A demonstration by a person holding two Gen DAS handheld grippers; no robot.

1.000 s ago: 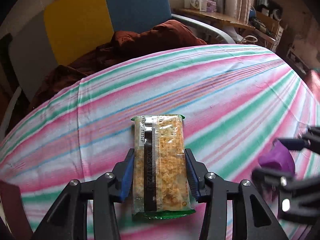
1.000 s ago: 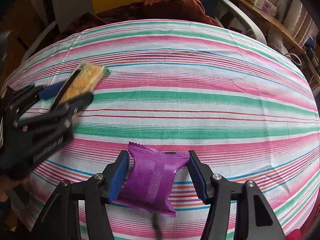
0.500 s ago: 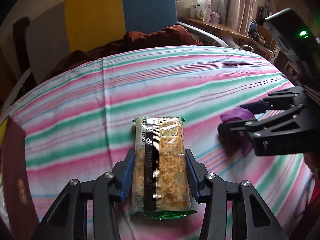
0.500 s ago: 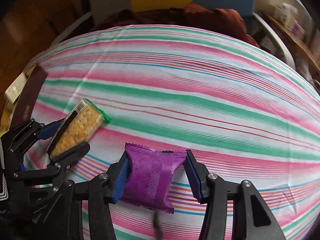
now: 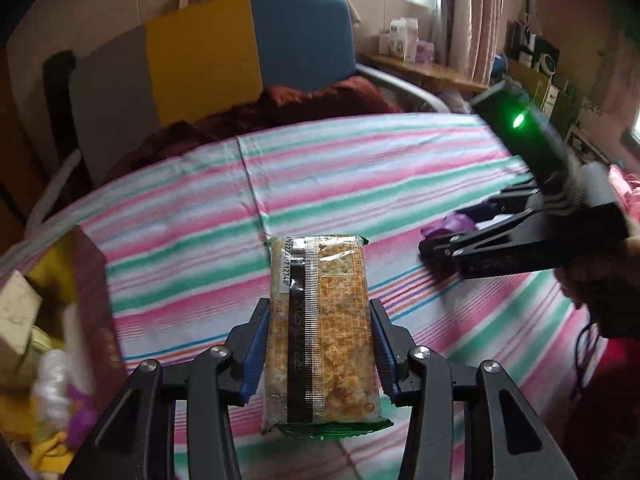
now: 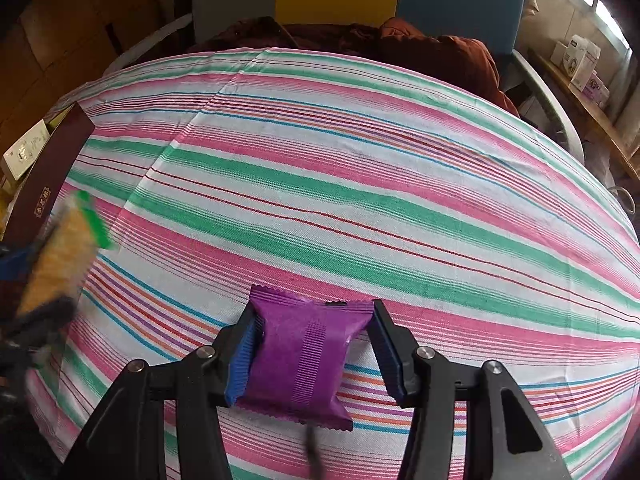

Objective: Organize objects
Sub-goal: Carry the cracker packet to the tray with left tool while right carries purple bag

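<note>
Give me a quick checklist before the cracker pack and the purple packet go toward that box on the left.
1. Left gripper clamped on cracker pack: ok.
2. Right gripper on purple packet: cannot tell; left pad touches, right pad shows a gap.
3. Box in view, left of cracker pack: ok.
4. Room in box: cannot tell; blurred items inside.
5. Grippers apart from each other: ok.

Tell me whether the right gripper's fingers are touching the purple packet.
Touching. In the right wrist view both blue fingers of the right gripper meet the purple packet: one along its side, the other at its upper corner.
</note>
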